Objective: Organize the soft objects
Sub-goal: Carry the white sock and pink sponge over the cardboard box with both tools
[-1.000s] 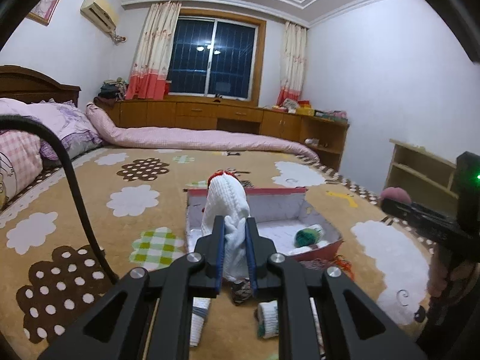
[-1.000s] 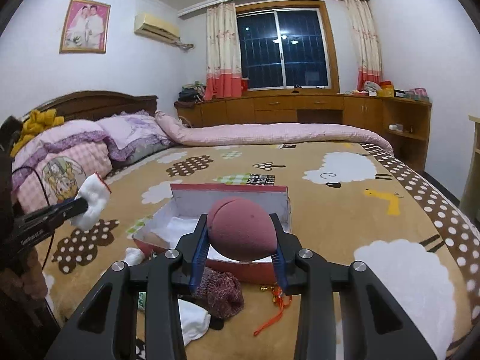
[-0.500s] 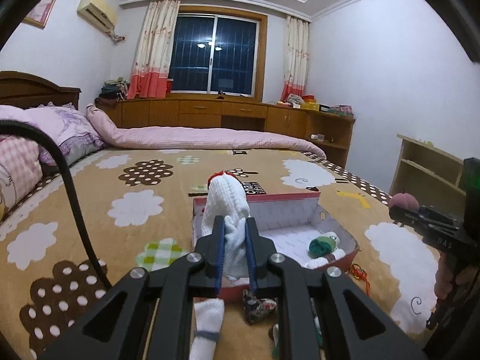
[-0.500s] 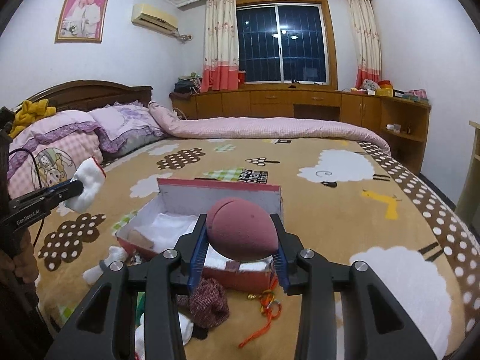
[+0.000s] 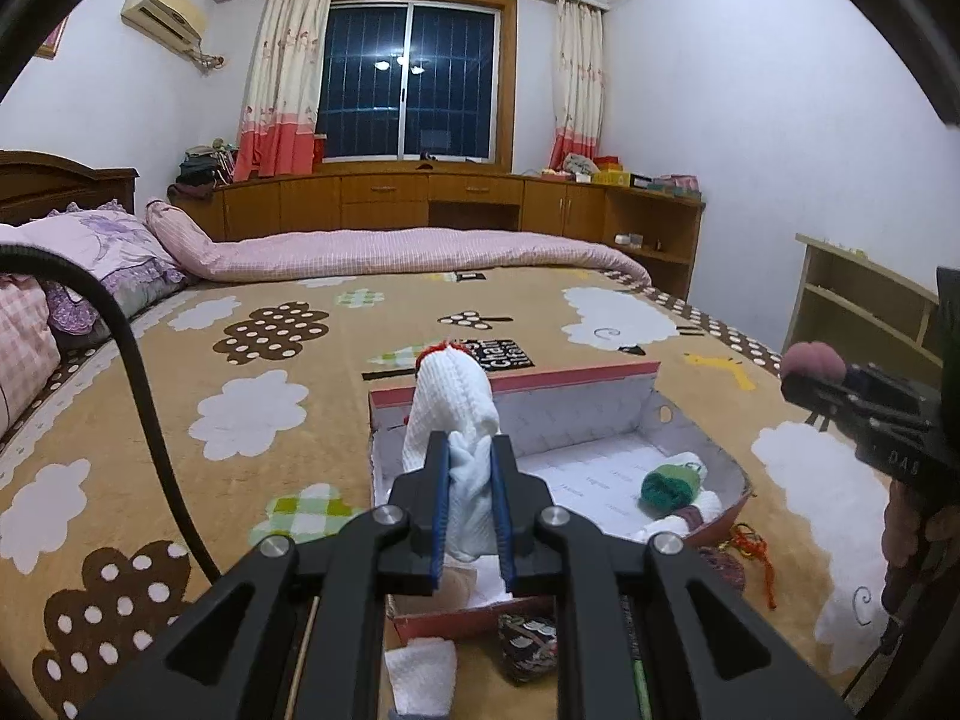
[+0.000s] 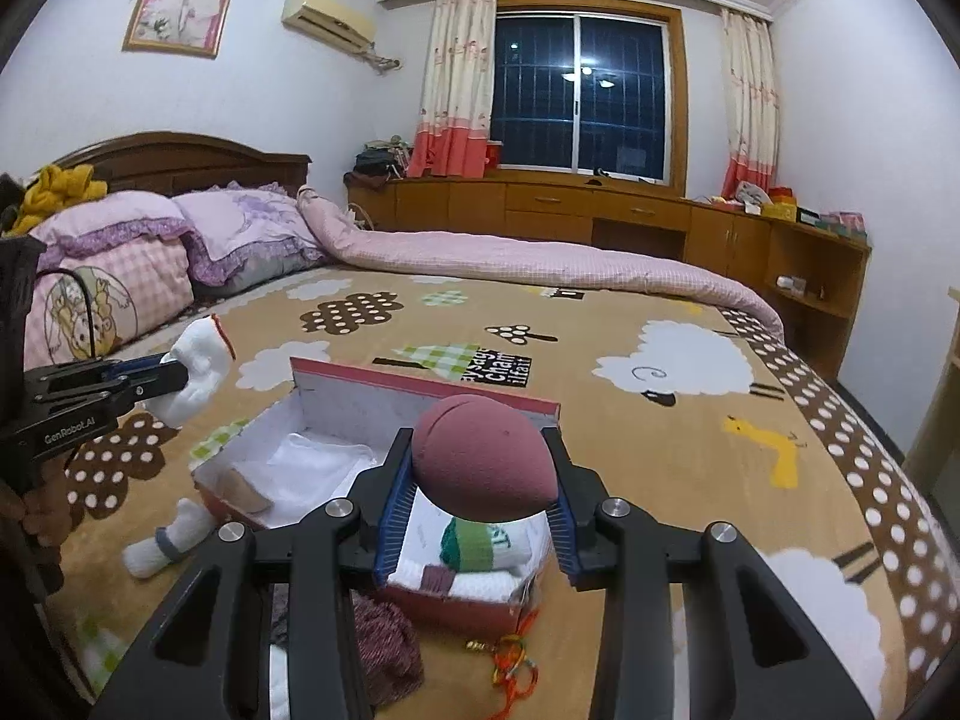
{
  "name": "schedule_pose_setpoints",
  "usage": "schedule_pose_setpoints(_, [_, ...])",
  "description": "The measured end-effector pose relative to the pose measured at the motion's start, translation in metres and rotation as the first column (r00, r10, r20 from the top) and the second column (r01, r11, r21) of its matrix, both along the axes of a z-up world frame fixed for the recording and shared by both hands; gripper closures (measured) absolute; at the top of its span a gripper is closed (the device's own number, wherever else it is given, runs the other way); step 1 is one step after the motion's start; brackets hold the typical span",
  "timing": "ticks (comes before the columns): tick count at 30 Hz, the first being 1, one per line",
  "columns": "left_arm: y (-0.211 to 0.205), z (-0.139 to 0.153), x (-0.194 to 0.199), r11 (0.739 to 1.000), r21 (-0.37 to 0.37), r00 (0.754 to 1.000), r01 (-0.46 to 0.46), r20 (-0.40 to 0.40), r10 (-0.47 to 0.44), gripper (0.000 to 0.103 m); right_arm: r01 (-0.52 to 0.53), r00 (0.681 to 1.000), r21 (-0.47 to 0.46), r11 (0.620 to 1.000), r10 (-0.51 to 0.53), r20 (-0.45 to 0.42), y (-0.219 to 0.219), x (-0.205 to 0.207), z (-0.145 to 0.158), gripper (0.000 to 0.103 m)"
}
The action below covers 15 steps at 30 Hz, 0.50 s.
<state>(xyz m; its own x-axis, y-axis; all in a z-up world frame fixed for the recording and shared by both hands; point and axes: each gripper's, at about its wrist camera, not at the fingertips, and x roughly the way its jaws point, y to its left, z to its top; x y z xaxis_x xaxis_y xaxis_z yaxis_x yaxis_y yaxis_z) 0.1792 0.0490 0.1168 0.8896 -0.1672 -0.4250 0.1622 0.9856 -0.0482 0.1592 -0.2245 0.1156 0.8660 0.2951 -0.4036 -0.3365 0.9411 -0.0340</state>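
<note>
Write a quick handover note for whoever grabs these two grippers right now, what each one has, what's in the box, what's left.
Left gripper: shut on a white knit sock, held above the box.
Right gripper: shut on a maroon soft ball, also over the box.
Done: white folded items and a green-banded sock lie in the box.
Left: drop both held items; then the white sock, maroon knit piece and orange cord on the blanket.
</note>
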Motion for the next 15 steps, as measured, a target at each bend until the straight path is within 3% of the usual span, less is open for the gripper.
schedule_pose_setpoints(10, [-0.005, -0.032, 0.053, 0.997, 0.029, 0.992, 0.071, -0.107, -0.067, 0.09, -0.023, 0.993, -0.041, 0.999, 0.018, -0.115, 0.009, 0.059, -0.029, 0.063])
schedule_pose_setpoints(15, [-0.005, -0.052, 0.082, 0.997, 0.005, 0.979, 0.074, -0.193, -0.072, 0.09, -0.113, 0.954, -0.018, 0.993, 0.103, -0.281, 0.014, 0.104, -0.063, 0.063])
